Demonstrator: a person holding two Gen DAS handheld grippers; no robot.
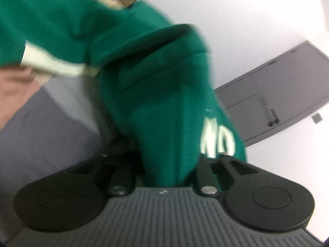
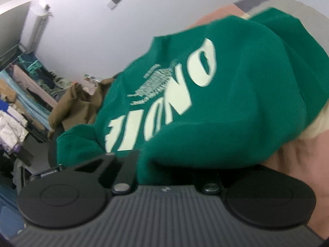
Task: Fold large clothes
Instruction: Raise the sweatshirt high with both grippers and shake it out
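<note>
While both my claws, left gripper (image 1: 164,164) and right gripper (image 2: 174,164), clench the green sweatshirt (image 2: 226,103) aloft, it hangs soft and heavy; hems, probably, give the firmest hold through this blur.

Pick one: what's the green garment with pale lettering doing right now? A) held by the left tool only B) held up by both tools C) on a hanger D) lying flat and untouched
B: green garment fabric runs down into the left tool and into the right tool, each shut on it, with the cloth lifted in front of both wrist cameras.
</note>
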